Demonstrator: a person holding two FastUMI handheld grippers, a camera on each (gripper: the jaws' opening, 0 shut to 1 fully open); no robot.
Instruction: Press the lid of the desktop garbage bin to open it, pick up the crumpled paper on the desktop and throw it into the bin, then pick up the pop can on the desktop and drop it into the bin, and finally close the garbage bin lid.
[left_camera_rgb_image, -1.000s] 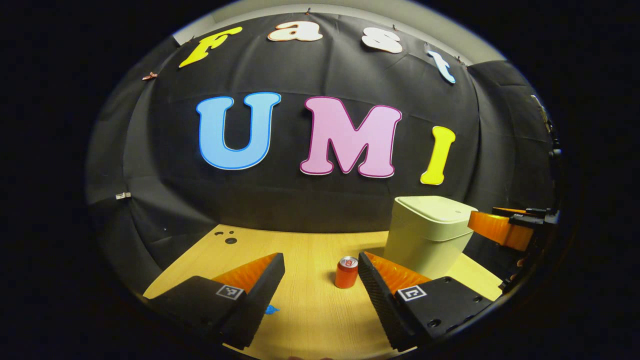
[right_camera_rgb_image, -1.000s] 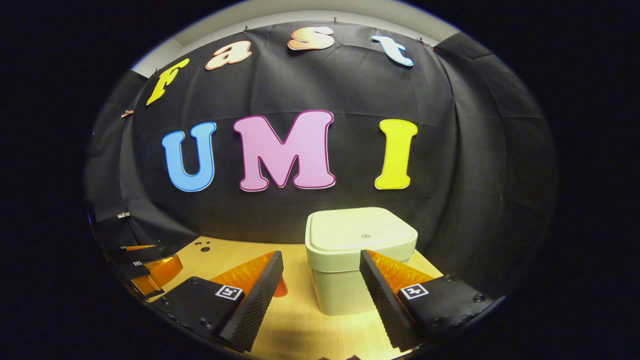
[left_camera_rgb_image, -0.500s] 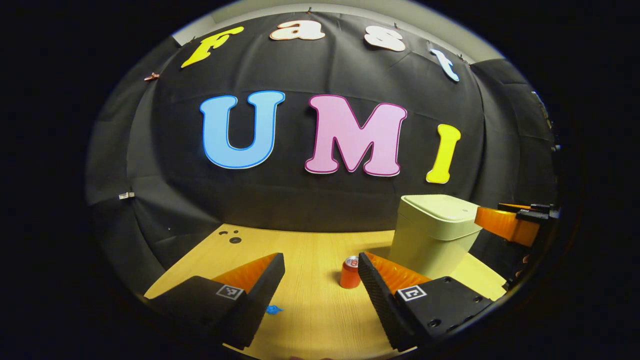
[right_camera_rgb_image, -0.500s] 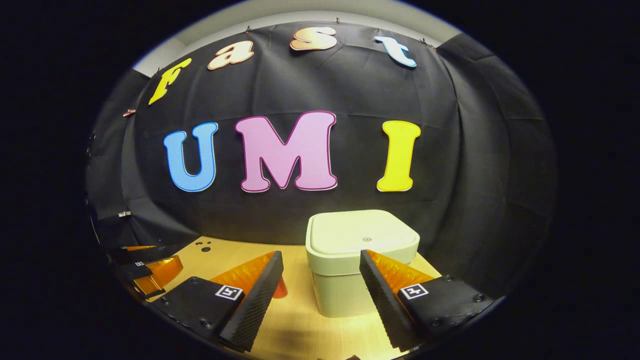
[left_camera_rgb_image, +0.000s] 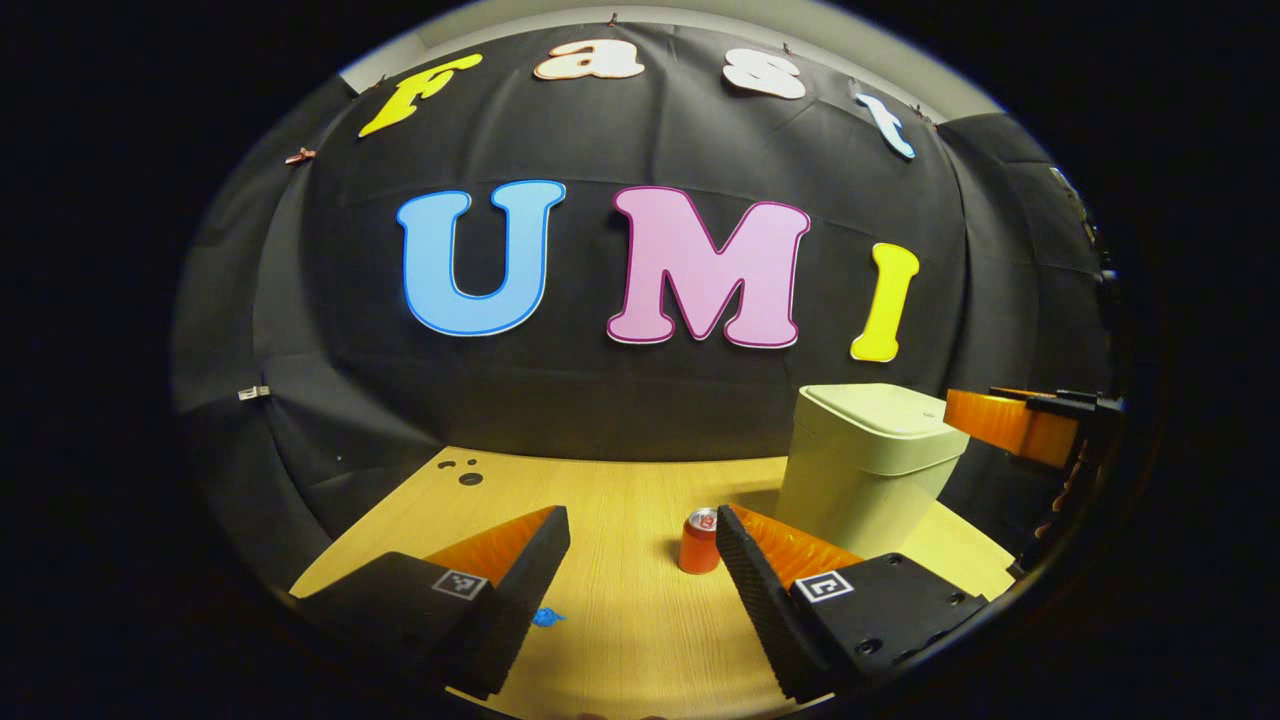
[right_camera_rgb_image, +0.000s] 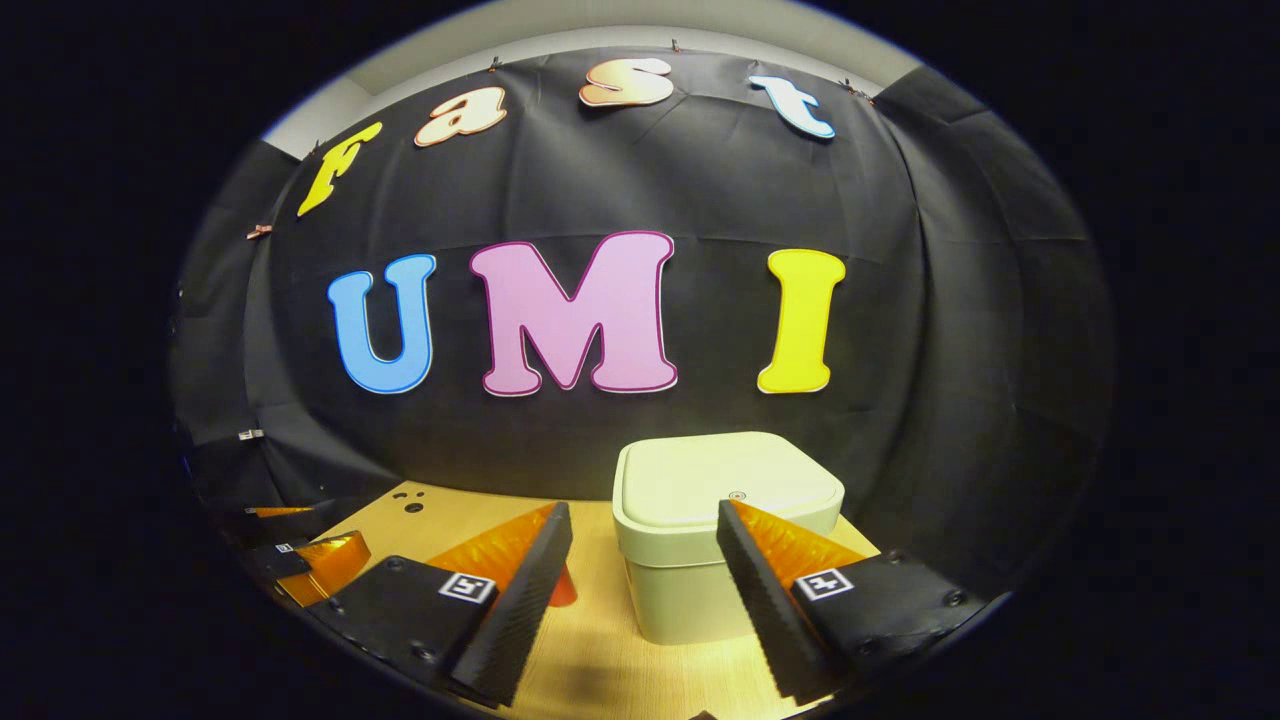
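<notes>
Desk (left_camera_rgb_image: 620, 560): it spreads under both my tools and carries everything.
Bin (right_camera_rgb_image: 700, 560): straight ahead of my right tool (right_camera_rgb_image: 643, 560), lid (right_camera_rgb_image: 715, 480) shut. My guess is I could press off-centre or too hard, so the bin slides on the desk and the lid fails to pop.
Right tool: fingers wide apart, holding nothing, tips level with the lid's front edge. One fingertip may catch the bin's rim rather than the lid.
Left tool (left_camera_rgb_image: 643, 565): wide open, empty, hanging above the desk.
Can (left_camera_rgb_image: 698, 541): upright, just beside my left tool's right finger; a sideways drift could tip it.
Paper (left_camera_rgb_image: 545, 617): a small blue scrap low by my left tool's left finger, partly hidden.
</notes>
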